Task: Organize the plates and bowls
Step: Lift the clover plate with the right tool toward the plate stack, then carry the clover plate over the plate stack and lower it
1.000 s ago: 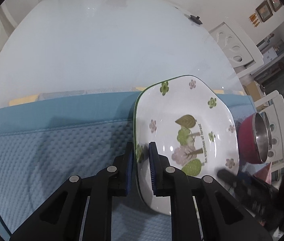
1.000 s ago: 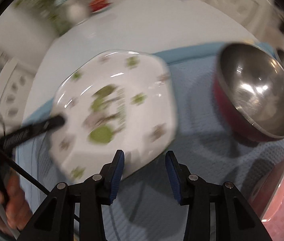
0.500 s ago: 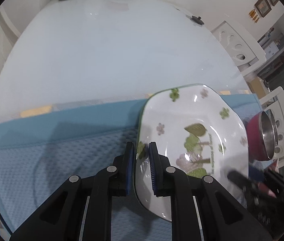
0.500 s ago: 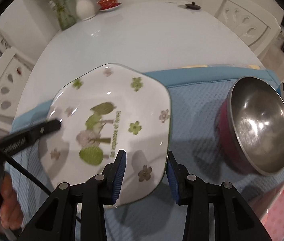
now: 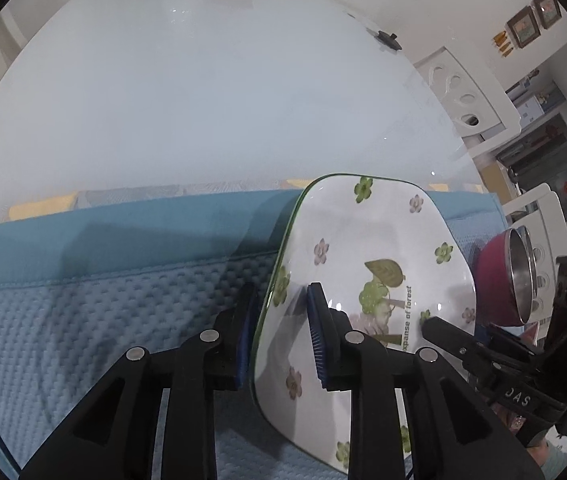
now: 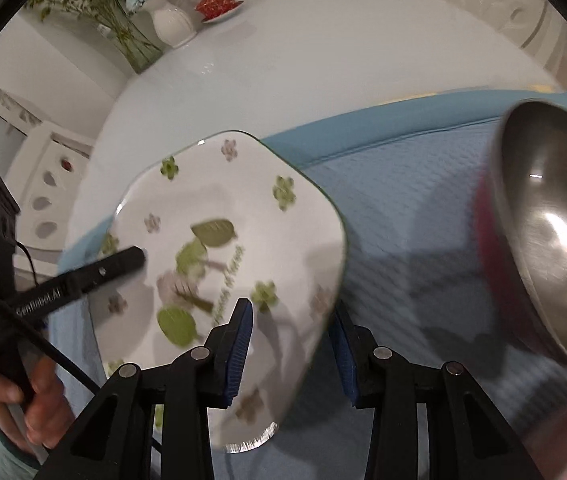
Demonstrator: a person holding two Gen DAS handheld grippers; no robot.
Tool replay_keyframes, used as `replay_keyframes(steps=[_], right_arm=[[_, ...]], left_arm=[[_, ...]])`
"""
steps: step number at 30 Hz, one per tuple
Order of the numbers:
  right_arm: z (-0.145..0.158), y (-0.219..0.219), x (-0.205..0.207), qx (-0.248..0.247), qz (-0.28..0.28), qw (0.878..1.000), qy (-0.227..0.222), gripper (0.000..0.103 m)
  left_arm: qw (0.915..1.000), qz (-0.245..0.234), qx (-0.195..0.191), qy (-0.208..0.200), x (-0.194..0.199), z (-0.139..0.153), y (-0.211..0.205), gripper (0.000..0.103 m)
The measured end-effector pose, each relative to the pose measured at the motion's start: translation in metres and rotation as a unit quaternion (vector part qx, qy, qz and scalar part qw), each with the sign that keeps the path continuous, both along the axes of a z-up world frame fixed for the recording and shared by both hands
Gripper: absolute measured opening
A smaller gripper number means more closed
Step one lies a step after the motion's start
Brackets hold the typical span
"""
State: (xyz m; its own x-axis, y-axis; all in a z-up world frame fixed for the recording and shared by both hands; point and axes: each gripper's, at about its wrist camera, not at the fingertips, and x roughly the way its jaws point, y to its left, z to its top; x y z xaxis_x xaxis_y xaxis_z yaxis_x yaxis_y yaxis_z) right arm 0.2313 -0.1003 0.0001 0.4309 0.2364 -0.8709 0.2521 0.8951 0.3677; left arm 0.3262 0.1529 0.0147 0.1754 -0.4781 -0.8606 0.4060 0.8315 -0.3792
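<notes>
Left wrist view: I see a pale glossy table [image 5: 203,100] filling the upper half, and over its near part a blue quilted mat [image 5: 83,320]. On the mat, tilted with its near-left edge raised, is the flowered plate [image 5: 363,280], white, green-rimmed, printed with trees and small blossoms. To the plate's right stands a red steel-lined bowl [image 5: 499,284], seen edge-on with a second rim just behind it; I cannot tell them apart clearly. My left gripper [image 5: 279,332] straddles the plate's left rim, and its jaws are opening: the right pad stands clear of the plate face, while the left pad is half hidden behind the rim. The right gripper [image 5: 431,324] reaches over the plate's right side, its tips partly hidden.

In the right wrist view, motion-blurred, the right gripper [image 6: 291,344] brackets the plate's [image 6: 223,220] near-right edge, jaws apart with gaps either side. The bowl [image 6: 555,232] is cut off at right. A hand [image 6: 31,400] holds the left gripper's handle.
</notes>
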Motion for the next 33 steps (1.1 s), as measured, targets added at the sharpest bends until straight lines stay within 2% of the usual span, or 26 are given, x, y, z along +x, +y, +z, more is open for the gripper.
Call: replay_keyframes(steps=[2, 4, 7, 10, 15, 23, 27, 30, 33], right_arm=[[0.005, 0.012, 0.001, -0.038, 0.015, 0.999, -0.009, 0.039], [0.009, 0.016, -0.003, -0.046, 0.033, 0.998, -0.023, 0.039], [0.018, 0.013, -0.011, -0.041, 0.044, 0.997, -0.047, 0.039], [0.032, 0.02, -0.02, -0.072, 0.067, 0.993, -0.065, 0.039], [0.058, 0.029, -0.037, -0.064, 0.097, 0.989, -0.092, 0.039], [0.135, 0.06, -0.072, -0.059, 0.13, 0.978, -0.151, 0.039], [0.169, 0.079, -0.106, -0.059, 0.146, 0.973, -0.17, 0.038], [0.179, 0.09, -0.132, -0.041, 0.154, 0.973, -0.17, 0.038], [0.176, 0.1, -0.156, -0.035, 0.161, 0.973, -0.161, 0.038]], left_arm=[[0.9992, -0.01, 0.019, -0.034, -0.007, 0.006, -0.003, 0.021], [0.9978, -0.018, 0.028, -0.058, -0.013, 0.012, -0.003, 0.02], [0.9966, -0.023, 0.003, -0.079, -0.024, 0.024, 0.005, 0.02], [0.9946, -0.021, -0.003, -0.102, -0.034, 0.039, 0.011, 0.02], [0.9916, -0.01, -0.026, -0.127, -0.051, 0.07, 0.034, 0.02], [0.9788, 0.024, -0.054, -0.196, -0.103, 0.151, 0.075, 0.02], [0.9746, 0.039, -0.067, -0.21, -0.138, 0.179, 0.097, 0.02], [0.9727, 0.049, -0.068, -0.217, -0.168, 0.188, 0.11, 0.02], [0.9733, 0.056, -0.069, -0.212, -0.194, 0.186, 0.121, 0.02]])
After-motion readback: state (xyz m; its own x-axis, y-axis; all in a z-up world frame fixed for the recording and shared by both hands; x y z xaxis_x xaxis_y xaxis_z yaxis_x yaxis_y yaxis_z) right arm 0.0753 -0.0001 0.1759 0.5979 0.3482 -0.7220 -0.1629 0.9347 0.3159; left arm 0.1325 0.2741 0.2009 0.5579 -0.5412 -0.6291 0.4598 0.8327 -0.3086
